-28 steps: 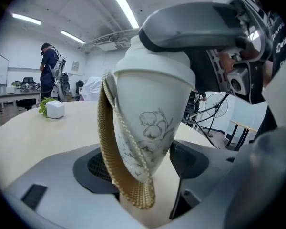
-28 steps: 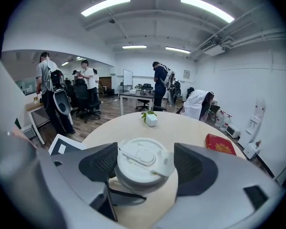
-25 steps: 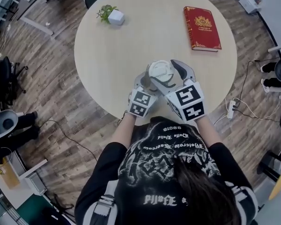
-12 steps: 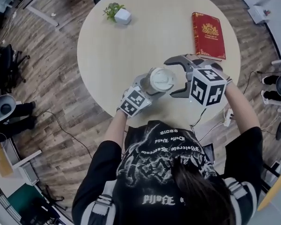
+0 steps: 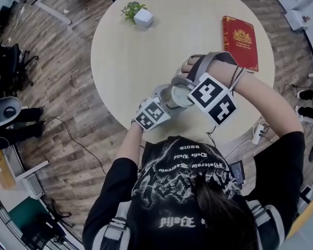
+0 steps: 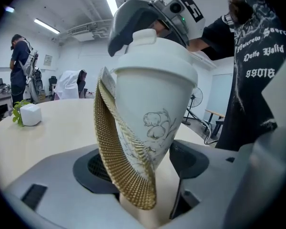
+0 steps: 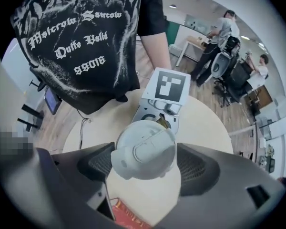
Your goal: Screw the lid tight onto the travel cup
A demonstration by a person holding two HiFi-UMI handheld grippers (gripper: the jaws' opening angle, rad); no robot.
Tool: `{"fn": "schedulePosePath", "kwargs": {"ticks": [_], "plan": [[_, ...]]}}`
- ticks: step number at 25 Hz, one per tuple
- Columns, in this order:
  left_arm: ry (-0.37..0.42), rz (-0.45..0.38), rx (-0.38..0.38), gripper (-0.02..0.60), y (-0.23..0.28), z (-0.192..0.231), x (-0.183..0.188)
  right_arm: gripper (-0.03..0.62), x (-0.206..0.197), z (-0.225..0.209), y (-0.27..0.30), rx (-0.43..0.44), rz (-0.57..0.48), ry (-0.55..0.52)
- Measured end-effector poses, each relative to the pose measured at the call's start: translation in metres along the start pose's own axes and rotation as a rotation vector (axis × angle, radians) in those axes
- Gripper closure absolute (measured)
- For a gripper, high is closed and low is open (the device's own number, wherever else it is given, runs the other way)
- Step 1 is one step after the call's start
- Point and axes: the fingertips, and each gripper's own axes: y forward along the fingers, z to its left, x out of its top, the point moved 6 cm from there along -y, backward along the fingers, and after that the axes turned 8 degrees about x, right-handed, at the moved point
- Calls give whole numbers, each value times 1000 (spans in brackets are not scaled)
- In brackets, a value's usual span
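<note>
- The left gripper is clamped on the narrow lower body of the travel cup. It holds the cup over the near part of the round table, just in front of the person.
- The lid sits on the cup's mouth. The right gripper points down over it, and its jaws have just been closing with the lid between them. The pads stand close beside the rim, but I see no firm press yet, so this gripper counts as released.
- Likely step: taking a fresh grip for another tightening turn.
- Risk: if the pads close off-centre they could catch the raised flip tab rather than the rim, slip, and turn nothing.
- Risk: the cup looks tilted in the left gripper view, so downward push from above could rock it in the low grip or cross-thread the lid.
- Risk: the woven strap hangs beside the left pad and could slide under it, weakening the hold against the twist.
</note>
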Motion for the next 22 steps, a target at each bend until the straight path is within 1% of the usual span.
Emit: {"fn": "schedulePosePath", "kwargs": {"ticks": [1, 2, 4, 6, 9, 17, 22], "plan": [[-1, 1, -1, 212, 0, 0, 0, 197, 1, 0, 2, 21, 7, -12], [-2, 1, -2, 212, 0, 0, 0, 195, 1, 0, 2, 33, 5, -11], [-4, 0, -2, 212, -2, 0, 0, 197, 1, -1, 1, 28, -28, 22], [-6, -2, 4, 212, -2, 0, 0, 199, 0, -1, 0, 6, -87, 104], [-14, -3, 16, 212, -2, -1, 0, 201, -3, 1, 1, -32, -177, 262], [-40, -3, 34, 212, -1, -2, -3, 204, -5, 4, 2, -187, -321, 586], [-51, -6, 44, 211, -2, -3, -3, 204, -5, 9, 2, -334, -428, 799]]}}
